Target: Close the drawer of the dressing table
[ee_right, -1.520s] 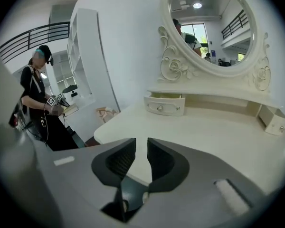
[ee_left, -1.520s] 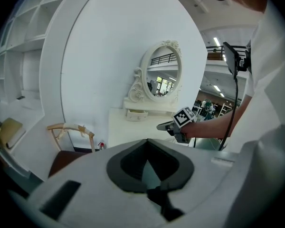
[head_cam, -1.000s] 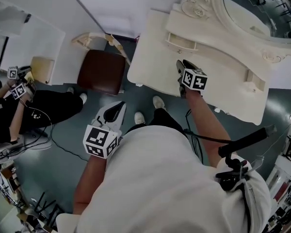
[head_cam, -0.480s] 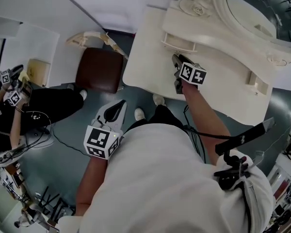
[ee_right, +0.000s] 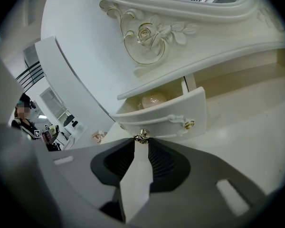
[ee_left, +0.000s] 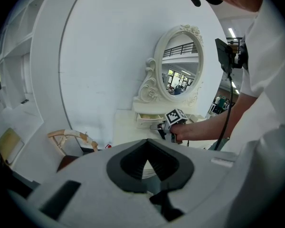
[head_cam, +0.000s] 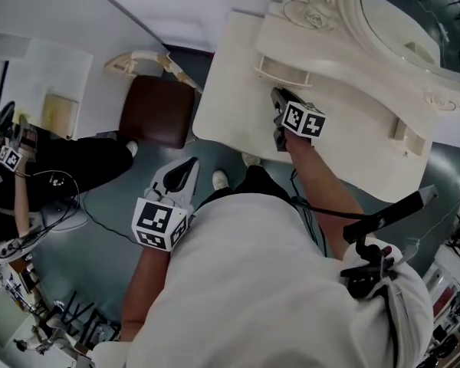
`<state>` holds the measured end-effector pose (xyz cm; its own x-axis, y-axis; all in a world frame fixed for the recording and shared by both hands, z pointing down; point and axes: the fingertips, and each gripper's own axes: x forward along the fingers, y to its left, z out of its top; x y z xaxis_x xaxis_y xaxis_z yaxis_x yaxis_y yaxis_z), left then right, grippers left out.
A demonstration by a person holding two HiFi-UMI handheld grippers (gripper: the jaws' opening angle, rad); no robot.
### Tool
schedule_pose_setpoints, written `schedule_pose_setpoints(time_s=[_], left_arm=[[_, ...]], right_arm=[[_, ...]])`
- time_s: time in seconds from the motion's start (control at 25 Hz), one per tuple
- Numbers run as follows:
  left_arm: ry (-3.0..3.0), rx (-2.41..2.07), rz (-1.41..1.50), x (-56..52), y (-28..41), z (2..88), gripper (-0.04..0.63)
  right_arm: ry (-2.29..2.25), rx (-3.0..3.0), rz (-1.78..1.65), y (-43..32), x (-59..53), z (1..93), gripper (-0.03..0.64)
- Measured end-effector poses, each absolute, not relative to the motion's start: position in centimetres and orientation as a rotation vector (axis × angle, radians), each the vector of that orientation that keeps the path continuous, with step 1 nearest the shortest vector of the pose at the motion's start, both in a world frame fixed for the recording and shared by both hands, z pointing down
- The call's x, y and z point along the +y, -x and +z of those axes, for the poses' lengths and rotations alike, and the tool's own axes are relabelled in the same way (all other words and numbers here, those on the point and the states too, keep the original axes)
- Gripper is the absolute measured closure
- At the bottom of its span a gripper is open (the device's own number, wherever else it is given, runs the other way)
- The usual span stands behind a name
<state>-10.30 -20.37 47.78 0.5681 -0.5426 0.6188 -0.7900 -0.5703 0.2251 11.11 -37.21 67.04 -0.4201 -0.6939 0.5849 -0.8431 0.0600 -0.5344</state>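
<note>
The cream dressing table (head_cam: 234,102) has a small drawer (head_cam: 282,69) standing pulled out under the mirror shelf. In the right gripper view the drawer front (ee_right: 173,112) faces me, with its small metal knob (ee_right: 142,137) between the tips of my right gripper (ee_right: 141,143). The jaws have just been closing and now pinch the knob. In the head view the right gripper (head_cam: 277,96) reaches across the tabletop to the drawer. My left gripper (head_cam: 187,172) hangs shut over the floor, away from the table, holding nothing.
A pinkish round object (ee_right: 152,99) lies inside the drawer. The oval mirror (head_cam: 414,14) stands behind it. A brown stool (head_cam: 159,112) sits left of the table. Another person (head_cam: 31,167) with grippers sits at the far left. Cables trail on the floor.
My right gripper has moved forward across the tabletop up to the drawer front. The left gripper has stayed about where it was in the view.
</note>
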Motion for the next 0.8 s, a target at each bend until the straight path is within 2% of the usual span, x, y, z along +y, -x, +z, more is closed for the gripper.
schedule_pose_setpoints(time_s=[0.8], left_arm=[[-2.309, -1.111, 0.686, -22.8, 9.3, 47.3, 0.592]], right_arm=[[-1.558, -2.174, 1.271, -12.6, -40.7, 67.2, 0.528]])
